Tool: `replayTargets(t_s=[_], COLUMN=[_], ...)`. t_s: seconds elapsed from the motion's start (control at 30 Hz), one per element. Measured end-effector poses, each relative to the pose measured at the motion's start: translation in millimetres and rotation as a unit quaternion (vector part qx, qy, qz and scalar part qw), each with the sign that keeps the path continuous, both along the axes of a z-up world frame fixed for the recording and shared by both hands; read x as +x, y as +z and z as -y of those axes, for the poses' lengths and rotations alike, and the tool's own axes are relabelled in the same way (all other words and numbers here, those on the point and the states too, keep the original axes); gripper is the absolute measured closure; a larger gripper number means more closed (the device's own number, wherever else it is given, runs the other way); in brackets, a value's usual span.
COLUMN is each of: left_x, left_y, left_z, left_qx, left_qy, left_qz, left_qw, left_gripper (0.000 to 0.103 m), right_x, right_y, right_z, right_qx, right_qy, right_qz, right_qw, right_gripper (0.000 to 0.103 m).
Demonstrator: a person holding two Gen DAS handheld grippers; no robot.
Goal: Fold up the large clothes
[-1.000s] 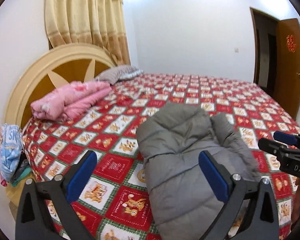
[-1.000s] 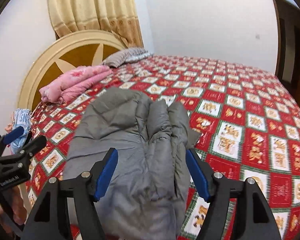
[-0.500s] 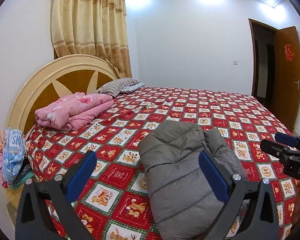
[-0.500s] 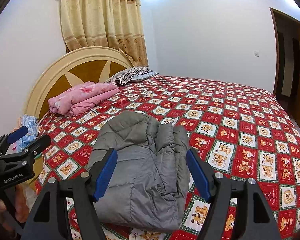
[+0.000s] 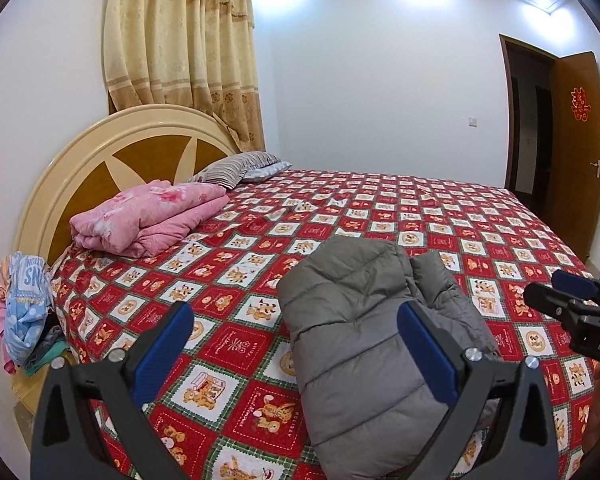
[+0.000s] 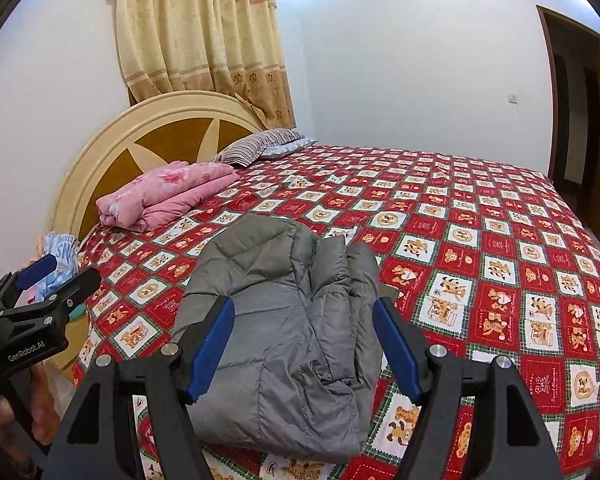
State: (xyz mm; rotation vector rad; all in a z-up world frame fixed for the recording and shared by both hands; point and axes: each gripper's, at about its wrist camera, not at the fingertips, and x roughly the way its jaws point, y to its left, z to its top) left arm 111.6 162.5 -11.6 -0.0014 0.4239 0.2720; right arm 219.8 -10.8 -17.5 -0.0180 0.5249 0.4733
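Observation:
A grey puffer jacket (image 5: 364, 332) lies folded into a compact bundle near the front edge of the bed, with a sleeve lying along its right side. It also shows in the right wrist view (image 6: 284, 320). My left gripper (image 5: 296, 352) is open and empty, held above and in front of the jacket's left part. My right gripper (image 6: 306, 352) is open and empty, held above the jacket's near end. Each gripper also shows at the edge of the other's view: the right gripper (image 5: 576, 300) and the left gripper (image 6: 56, 276).
The bed (image 5: 440, 216) has a red patterned cover. A folded pink quilt (image 5: 148, 216) and striped pillows (image 5: 236, 168) lie by the round headboard (image 5: 100, 152). Clothes (image 5: 24, 316) are piled on a stand at the left. An open door (image 5: 576, 152) is at the right.
Both grippers have pulled back and risen away from the jacket, so more of the room and bed shows. The jacket has not moved. Both stay open.

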Motion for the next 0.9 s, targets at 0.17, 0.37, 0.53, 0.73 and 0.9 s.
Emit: replayTargets(t_s=[0.17, 0.37, 0.53, 0.73, 0.9], left_x=[-0.1, 0.2, 0.2, 0.6, -0.7], left_y=[-0.5, -0.7, -0.6, -0.9, -1.1], left_z=[1.4, 1.5, 1.3, 0.7, -2.9], left_qx=[0.001, 0.0, 0.0, -0.001, -0.006], left_qy=[0.0, 0.0, 0.0, 0.001, 0.0], left_qz=[0.0, 0.0, -0.001, -0.003, -0.006], left_qw=[1.0, 1.0, 1.0, 1.0, 1.0], left_gripper=[0.0, 0.0, 0.0, 0.0, 0.0], right_x=[-0.3, -0.4, -0.6, -1.3, -3.3], right_y=[-0.3, -0.4, -0.5, 0.0, 2.1], right_z=[-0.1, 0.2, 0.3, 0.0, -3.5], right_qx=[0.0, 0.001, 0.001, 0.001, 0.002], right_qy=[0.0, 0.0, 0.0, 0.0, 0.002], right_qz=[0.001, 0.0, 0.001, 0.002, 0.005], right_qw=[1.0, 1.0, 1.0, 1.0, 1.0], right_gripper=[0.031, 0.031, 0.031, 0.031, 0.031])
